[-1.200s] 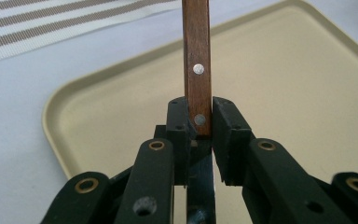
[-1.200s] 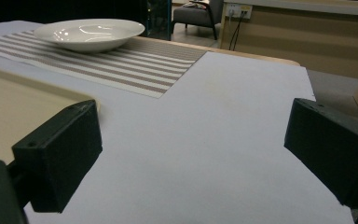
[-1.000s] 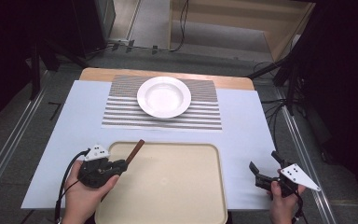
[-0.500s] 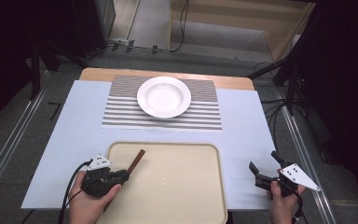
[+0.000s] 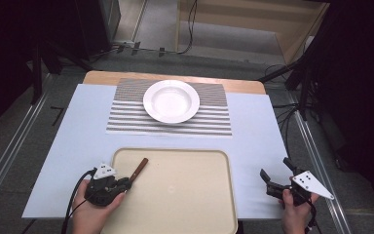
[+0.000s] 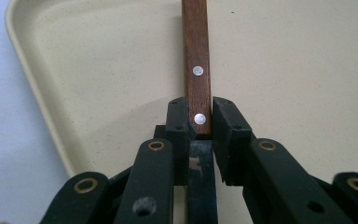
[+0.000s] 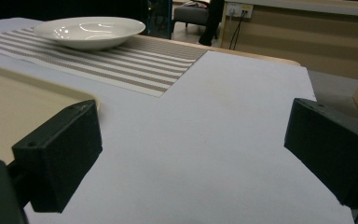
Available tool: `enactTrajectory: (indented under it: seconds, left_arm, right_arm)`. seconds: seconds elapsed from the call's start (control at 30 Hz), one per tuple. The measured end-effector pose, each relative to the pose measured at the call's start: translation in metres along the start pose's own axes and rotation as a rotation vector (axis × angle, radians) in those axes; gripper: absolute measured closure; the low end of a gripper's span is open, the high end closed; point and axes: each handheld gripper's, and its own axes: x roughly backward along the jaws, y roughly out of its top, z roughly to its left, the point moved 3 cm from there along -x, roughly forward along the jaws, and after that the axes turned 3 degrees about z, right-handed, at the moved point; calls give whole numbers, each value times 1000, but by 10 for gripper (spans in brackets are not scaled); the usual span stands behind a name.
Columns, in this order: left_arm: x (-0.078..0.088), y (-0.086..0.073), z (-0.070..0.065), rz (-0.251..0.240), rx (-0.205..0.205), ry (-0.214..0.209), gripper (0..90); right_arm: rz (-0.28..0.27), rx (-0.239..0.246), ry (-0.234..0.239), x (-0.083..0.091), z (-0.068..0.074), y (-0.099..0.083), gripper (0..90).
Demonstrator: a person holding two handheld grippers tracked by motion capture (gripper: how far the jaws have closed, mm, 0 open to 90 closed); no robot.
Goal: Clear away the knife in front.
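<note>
Tray (image 5: 175,195) sits at the near edge of the bench, between your two hands, its long side running along that edge. Your left gripper (image 5: 126,181) is at the tray's near-left corner, its jaws pinching the end of a wooden handle (image 5: 139,168) with two metal rivets. In the left gripper view the handle (image 6: 196,65) runs straight out from the jaws over the tray floor (image 6: 284,70), close beside the tray's raised left rim, and its far end leaves the top of that view. You cannot tell from any view what sort of utensil it belongs to. The rest of the tray floor lies bare to the right of the handle.

Your right gripper (image 5: 275,176) is near the bench's near-right corner, just beyond the tray's right rim, and its jaws are spread wide with nothing between them. In the right gripper view only pale blue bench surface (image 7: 223,140) lies between and ahead of the jaws, reaching to the far edge.

A striped mat (image 5: 170,114) lies toward the far edge, centred, with a white bowl-like plate (image 5: 171,101) resting on it. A strip of bare bench separates the mat's near edge from the tray's far rim.
</note>
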Motion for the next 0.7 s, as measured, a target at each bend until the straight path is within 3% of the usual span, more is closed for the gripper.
enactTrajectory:
  seconds: [0.13,0.2,0.33,0.4,0.5,0.7]
  left_arm:
    - [0,0,1,-7,6,-9,753]
    - [0,1,2,-15,12,-6,693]
    - [5,6,2,-67,12,-9,655]
    - [7,9,0,-79,-8,-47,722]
    - [5,13,-7,-61,-52,-86,875]
    - [-8,18,-17,-12,-111,-70,897]
  right_arm:
    - [-1,0,1,0,0,0,26]
    - [-1,0,1,0,0,0,26]
    - [0,0,1,0,0,0,26]
    - [2,0,0,0,0,0,26]
    - [2,1,-2,0,0,0,26]
    - [3,5,-2,-1,1,0,26]
